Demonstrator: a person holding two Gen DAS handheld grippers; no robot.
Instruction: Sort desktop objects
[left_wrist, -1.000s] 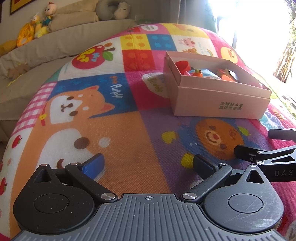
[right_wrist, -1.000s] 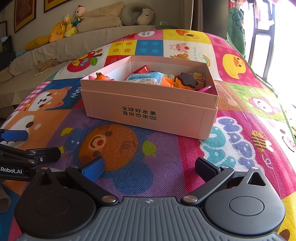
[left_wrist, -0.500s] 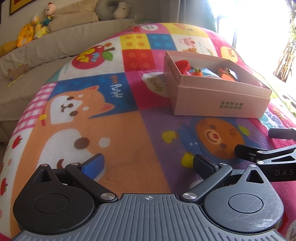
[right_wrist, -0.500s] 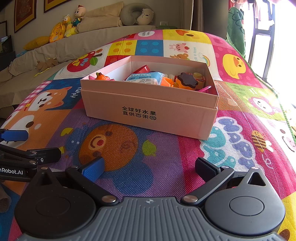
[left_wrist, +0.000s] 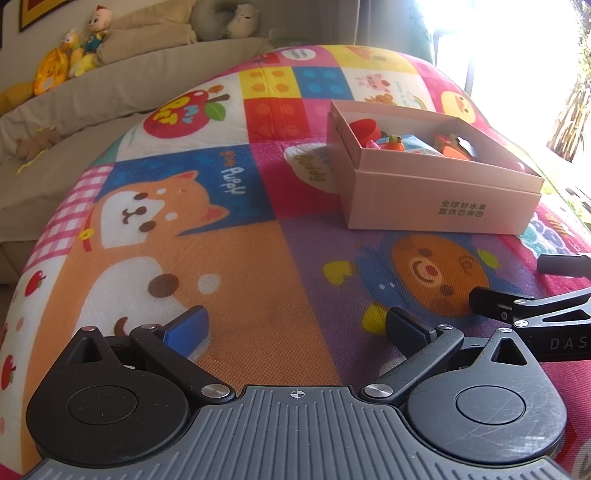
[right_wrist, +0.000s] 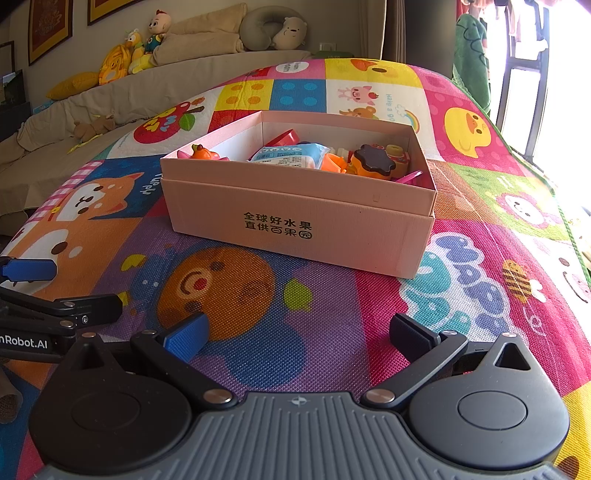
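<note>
step: sorting looks finished, toys in box (right_wrist: 295, 218) at 12 o'clock on mat (right_wrist: 258, 314) | left claw (left_wrist: 295, 326) apart, empty | right claw (right_wrist: 297, 332) apart, empty | next: likely withdraw, nothing loose visible

Bright daylight blows out the window (left_wrist: 517, 44) at right — fisheye edges curve, focus sharp.

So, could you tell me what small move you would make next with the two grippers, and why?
Probably none beyond drawing both back: the small toys already lie inside the pink box, and nothing loose shows on the play mat around it. The left gripper and the right gripper both rest low near the mat with jaws open and empty, so the sorting looks done.
</note>
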